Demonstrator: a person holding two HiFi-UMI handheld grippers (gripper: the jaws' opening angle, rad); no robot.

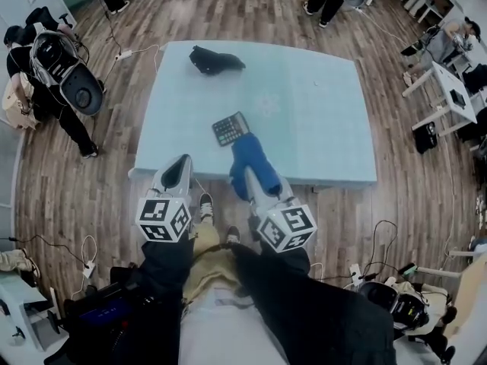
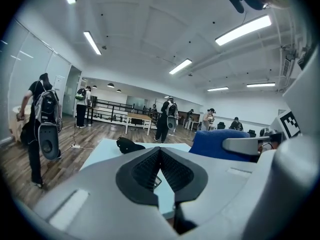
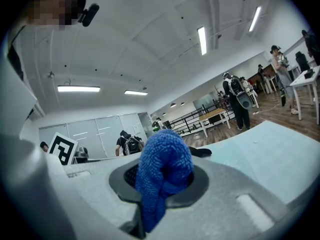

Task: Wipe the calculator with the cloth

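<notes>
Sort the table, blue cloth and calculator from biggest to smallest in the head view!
1. table
2. blue cloth
3. calculator
The cloth hangs nearer the camera, so ranks 2 and 3 are unsure.

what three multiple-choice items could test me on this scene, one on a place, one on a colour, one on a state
1. Where does the calculator lie?
A. on the floor
B. on the table, just beyond the cloth
C. on a chair

2. What colour is the cloth?
A. blue
B. red
C. white

3. How does the left claw stand?
A. shut on the cloth
B. shut, nothing in it
C. wide open

Answers:
1 B, the head view shows it on the tabletop.
2 A, it is blue in the head and right gripper views.
3 B, the left gripper view shows its jaws meeting with nothing between.
</notes>
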